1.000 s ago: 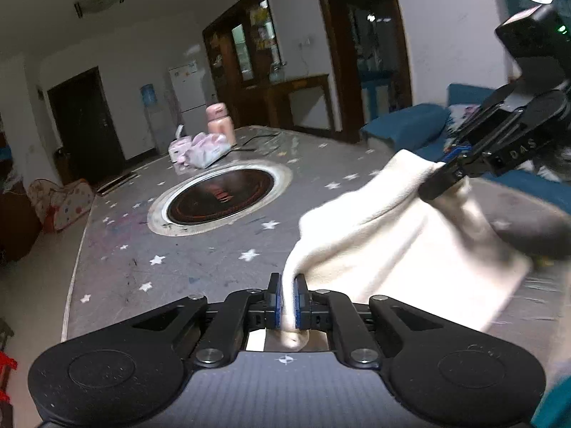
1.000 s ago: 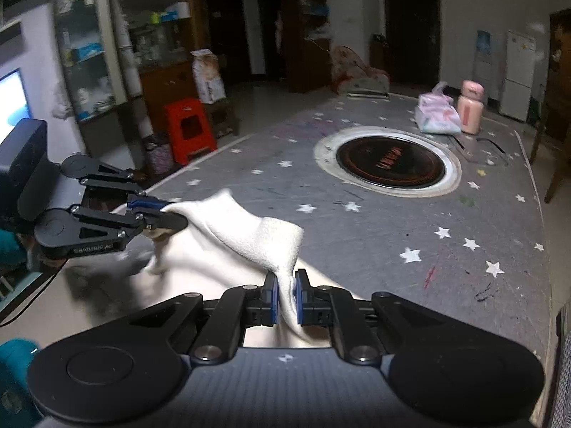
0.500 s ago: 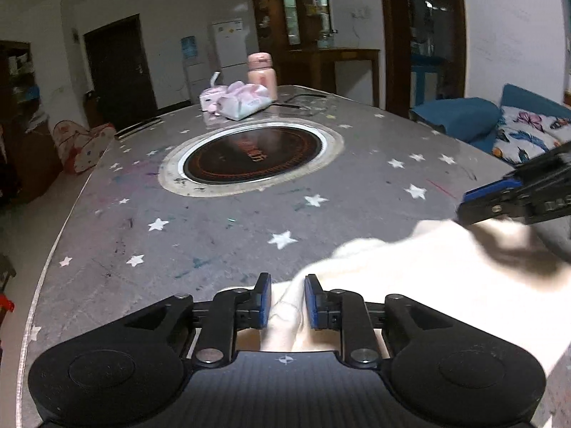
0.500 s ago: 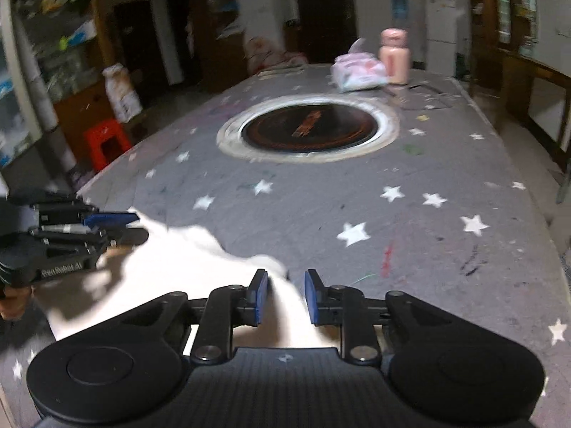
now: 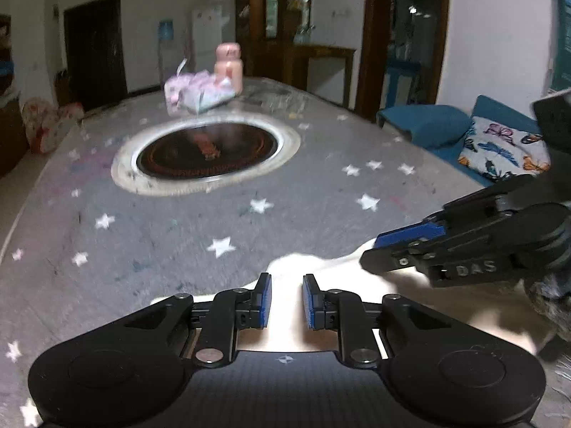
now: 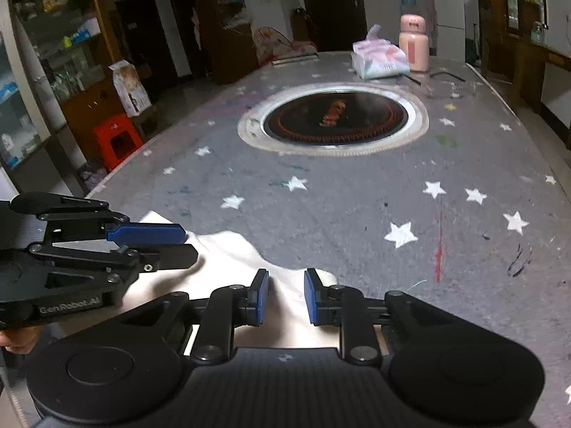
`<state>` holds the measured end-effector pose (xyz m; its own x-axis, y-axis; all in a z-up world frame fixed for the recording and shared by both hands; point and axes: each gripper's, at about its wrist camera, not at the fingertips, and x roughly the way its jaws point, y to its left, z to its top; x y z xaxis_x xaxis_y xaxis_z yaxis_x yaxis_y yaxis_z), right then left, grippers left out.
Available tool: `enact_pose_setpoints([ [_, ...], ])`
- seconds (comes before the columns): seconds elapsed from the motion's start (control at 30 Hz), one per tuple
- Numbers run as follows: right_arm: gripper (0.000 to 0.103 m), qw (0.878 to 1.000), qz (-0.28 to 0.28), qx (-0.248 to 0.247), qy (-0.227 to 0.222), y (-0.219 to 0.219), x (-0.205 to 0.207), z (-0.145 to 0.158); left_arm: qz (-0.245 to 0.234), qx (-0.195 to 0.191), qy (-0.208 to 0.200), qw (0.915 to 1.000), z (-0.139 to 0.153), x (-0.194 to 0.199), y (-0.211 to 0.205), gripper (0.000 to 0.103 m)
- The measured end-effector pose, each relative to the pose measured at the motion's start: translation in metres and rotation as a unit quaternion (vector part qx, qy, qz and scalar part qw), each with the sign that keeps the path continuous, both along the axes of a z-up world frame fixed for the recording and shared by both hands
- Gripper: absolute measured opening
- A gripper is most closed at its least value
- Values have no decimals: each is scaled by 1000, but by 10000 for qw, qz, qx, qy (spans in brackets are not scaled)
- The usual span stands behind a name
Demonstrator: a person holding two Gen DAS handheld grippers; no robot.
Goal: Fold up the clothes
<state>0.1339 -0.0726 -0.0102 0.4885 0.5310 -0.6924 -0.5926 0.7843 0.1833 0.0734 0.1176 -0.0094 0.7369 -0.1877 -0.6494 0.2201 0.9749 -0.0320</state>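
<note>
A cream-white garment (image 5: pixel 285 306) lies flat on the grey star-patterned table near its front edge; it also shows in the right wrist view (image 6: pixel 228 253). My left gripper (image 5: pixel 285 301) is open, its jaws apart above the cloth, holding nothing. My right gripper (image 6: pixel 283 294) is open too, over the cloth's far edge. Each gripper shows in the other's view: the right one (image 5: pixel 403 246) at the right, the left one (image 6: pixel 178 242) at the left, both with jaws apart just above the cloth.
A round black cooktop (image 6: pixel 335 116) with a metal ring sits in the table's middle. A tissue pack (image 6: pixel 380 60) and a pink bottle (image 6: pixel 414 48) stand at the far end. A red stool (image 6: pixel 114 139) stands left of the table, a blue sofa (image 5: pixel 474 135) to the right.
Both grippers lowered the lifted cloth onto the table, then opened and let it go. The jaws have opened wider over the last half second.
</note>
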Motion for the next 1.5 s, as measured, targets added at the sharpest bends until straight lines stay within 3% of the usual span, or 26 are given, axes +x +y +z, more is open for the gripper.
enact_pose_setpoints([
  [0.53,20,9986,228,-278,-388,13,-10,8,26,12,-65,10000,-3,1,0,22],
  [1.03,19,9904,1141,-468,-620,27,-62,6,45,-47,63,10000,-2,5,4,23],
  [1.13,19,9856,1274,-599,-933,27,-74,10,50,-30,77,10000,-2,6,3,23],
  [1.5,21,9749,2052,-455,-733,28,-127,5,100,-1,96,9999,-2,7,1,23],
])
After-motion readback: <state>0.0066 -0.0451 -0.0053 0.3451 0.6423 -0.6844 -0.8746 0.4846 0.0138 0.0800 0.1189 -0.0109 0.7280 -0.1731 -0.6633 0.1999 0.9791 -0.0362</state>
